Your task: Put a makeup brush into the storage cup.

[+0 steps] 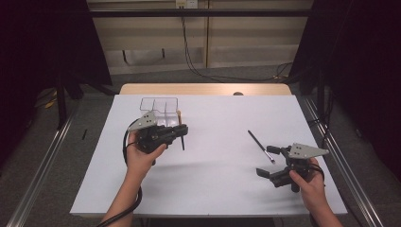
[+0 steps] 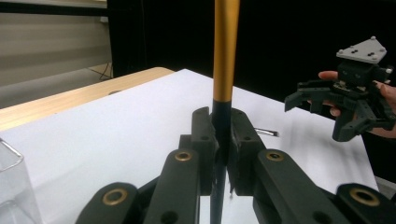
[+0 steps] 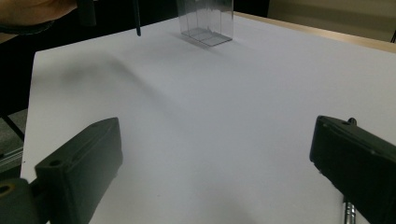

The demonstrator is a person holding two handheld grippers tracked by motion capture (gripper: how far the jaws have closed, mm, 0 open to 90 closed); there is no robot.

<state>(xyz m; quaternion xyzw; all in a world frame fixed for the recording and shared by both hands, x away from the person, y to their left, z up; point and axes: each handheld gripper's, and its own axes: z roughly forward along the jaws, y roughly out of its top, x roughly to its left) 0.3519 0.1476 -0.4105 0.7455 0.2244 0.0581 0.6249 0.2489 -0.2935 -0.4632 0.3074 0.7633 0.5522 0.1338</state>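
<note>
gold-and-black pen [image 2: 225, 60] stands upright, clamped between the left gripper's [image 2: 223, 135] jaws; right gripper's [image 3: 215, 154] jaws gape wide.

The worktop [image 1: 222, 179] is a wooden table covered almost wholly by a white sheet [image 1: 213, 123]; a strip of bare wood shows along its far edge. A clear box [image 1: 159, 106], split into compartments, stands on the sheet toward the far left. A black brush [image 1: 260, 145] with a silvery ferrule lies flat on the sheet at the right, slanting from far left to near right, well apart from the box. The worktop stands on a grey floor [image 1: 61, 156].
</note>
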